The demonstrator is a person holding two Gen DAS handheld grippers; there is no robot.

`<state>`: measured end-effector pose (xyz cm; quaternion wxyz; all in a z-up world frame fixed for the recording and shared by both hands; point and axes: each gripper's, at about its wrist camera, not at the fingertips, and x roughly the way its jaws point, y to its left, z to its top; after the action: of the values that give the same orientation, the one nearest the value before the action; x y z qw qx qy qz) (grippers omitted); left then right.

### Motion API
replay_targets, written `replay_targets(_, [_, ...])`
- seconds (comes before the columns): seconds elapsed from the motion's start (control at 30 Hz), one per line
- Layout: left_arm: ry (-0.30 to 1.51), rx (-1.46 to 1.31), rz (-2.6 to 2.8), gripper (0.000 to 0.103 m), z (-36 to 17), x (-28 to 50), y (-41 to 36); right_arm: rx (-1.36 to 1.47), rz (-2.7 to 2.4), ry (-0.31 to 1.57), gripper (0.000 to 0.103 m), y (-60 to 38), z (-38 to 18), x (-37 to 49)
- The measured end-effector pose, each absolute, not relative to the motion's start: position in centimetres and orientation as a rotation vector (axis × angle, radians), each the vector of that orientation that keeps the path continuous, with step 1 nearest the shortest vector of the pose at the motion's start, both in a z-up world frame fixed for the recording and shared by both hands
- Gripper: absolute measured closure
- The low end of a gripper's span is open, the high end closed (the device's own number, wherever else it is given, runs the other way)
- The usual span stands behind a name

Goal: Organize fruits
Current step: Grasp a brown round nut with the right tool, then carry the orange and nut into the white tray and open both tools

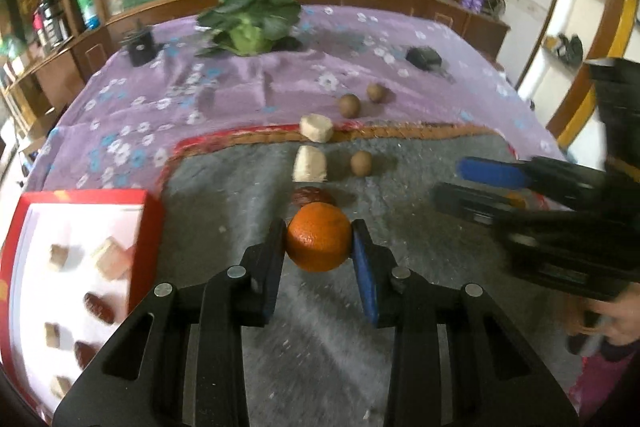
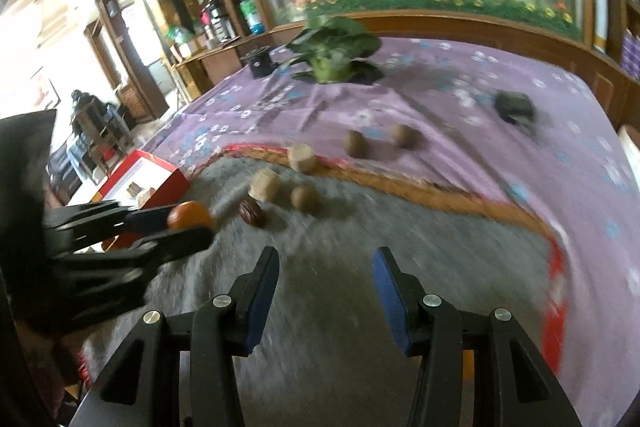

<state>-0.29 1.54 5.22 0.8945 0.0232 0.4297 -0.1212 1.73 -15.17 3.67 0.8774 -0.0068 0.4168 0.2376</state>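
The left tongs (image 1: 319, 242) grip an orange (image 1: 318, 237) between both pads above the grey mat (image 1: 240, 211). The right tongs (image 2: 326, 259) hang wide apart, holding nothing. Just beyond the orange lie a walnut (image 1: 311, 196), two pale blocks and kiwis; the red box (image 1: 150, 227) sits left.

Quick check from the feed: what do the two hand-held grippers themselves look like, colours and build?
Both match. The left hand-held gripper and right hand-held gripper have black, angular plastic frames with cut-out slots and round silver pivot pins. Each finger is black with a blue pad on its inner face. No cables or markings show. The person's fingers appear bare; any sleeve is too blurred to judge.
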Motion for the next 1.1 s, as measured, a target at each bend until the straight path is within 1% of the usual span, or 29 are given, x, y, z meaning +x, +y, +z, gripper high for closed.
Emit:
replay_targets(0.1, [0.882, 0.032, -0.239, 0.071, 5.6, -0.8, 2.6, -0.054, 0.499, 0.891, 0.056, -13.2, 2.6, 3.8])
replay_targets(0.2, [0.894, 0.002, -0.237, 0.071, 5.5, -1.0, 3.8, -0.088, 0.505, 0.911, 0.063, -11.6, 1.8, 5.5])
replay_targets(0.23, [0.896, 0.005, -0.233, 0.071, 5.4, -1.0, 4.0, -0.106, 0.505, 0.918, 0.066, -11.0, 1.4, 6.1])
replay_targets(0.27, [0.897, 0.009, -0.226, 0.071, 5.3, -1.0, 4.1, -0.119, 0.505, 0.925, 0.072, -10.7, 1.0, 6.5])
replay_targets(0.33, [0.909, 0.003, -0.215, 0.071, 4.9, -1.0, 4.5, -0.151, 0.489, 0.928, 0.080, -10.5, 0.4, 6.7])
replay_targets(0.37, [0.912, -0.003, -0.214, 0.071, 4.8, -1.0, 4.7, -0.152, 0.487, 0.921, 0.082, -10.6, 0.5, 6.5])
replay_targets(0.77, [0.898, 0.006, -0.139, 0.071, 4.9, -2.5, 5.6, -0.088, 0.498, 0.882, 0.082, -11.8, 3.2, 1.3])
replay_targets(1.1, [0.866, 0.007, -0.071, 0.071, 5.8, -4.7, 7.5, -0.105, 0.571, 0.857, 0.082, -8.6, 4.7, -3.2])
